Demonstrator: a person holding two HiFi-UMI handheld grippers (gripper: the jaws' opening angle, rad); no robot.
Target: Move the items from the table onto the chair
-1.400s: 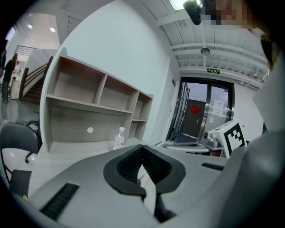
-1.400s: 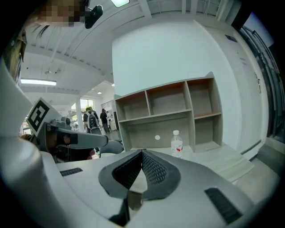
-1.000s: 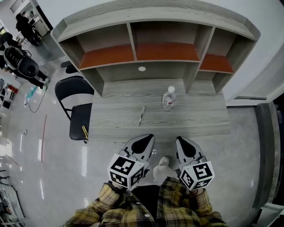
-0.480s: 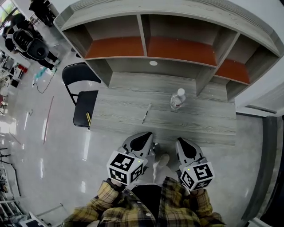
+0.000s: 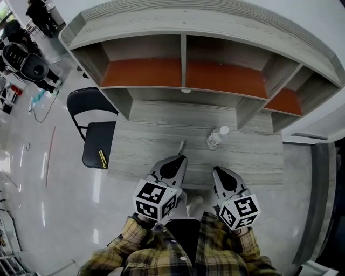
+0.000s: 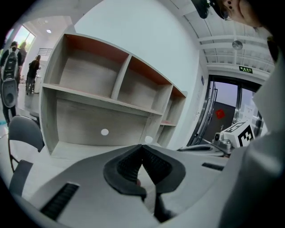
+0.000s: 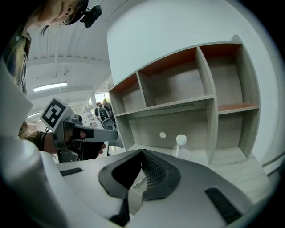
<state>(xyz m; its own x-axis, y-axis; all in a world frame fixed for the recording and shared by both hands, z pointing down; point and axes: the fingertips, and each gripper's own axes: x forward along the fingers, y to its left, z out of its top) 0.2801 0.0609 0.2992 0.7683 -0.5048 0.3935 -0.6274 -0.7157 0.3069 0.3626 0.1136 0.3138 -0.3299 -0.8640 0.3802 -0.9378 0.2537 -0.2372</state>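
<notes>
Fingers (image 6: 158, 165) of the left gripper (image 6: 142, 147) are pressed together with nothing between them, and the right gripper (image 7: 142, 152) is likewise closed and empty. Both hover side by side over the near edge of the table (image 5: 145, 159), the left tip just above the pen (image 5: 181, 145).

That pen lies flat near the middle of the table, angled toward the back. To its right stands a clear plastic bottle (image 5: 216, 138) with a white cap, upright and close to the table's back right part, apart from the pen.

Off the table's left end sits a black folding chair (image 5: 96, 141), its seat just beside the tabletop. A slim yellow item (image 5: 102, 158) rests on the seat at the edge nearest the table; I cannot tell what it is.

Along the table's back edge rises a grey shelf unit (image 5: 183, 48) with open compartments and reddish-brown shelf boards. Below the table's near edge, plaid sleeves (image 5: 135, 242) lead to the marker cubes. Far beyond the table's left side, people (image 5: 40, 13) stand on a glossy floor.
</notes>
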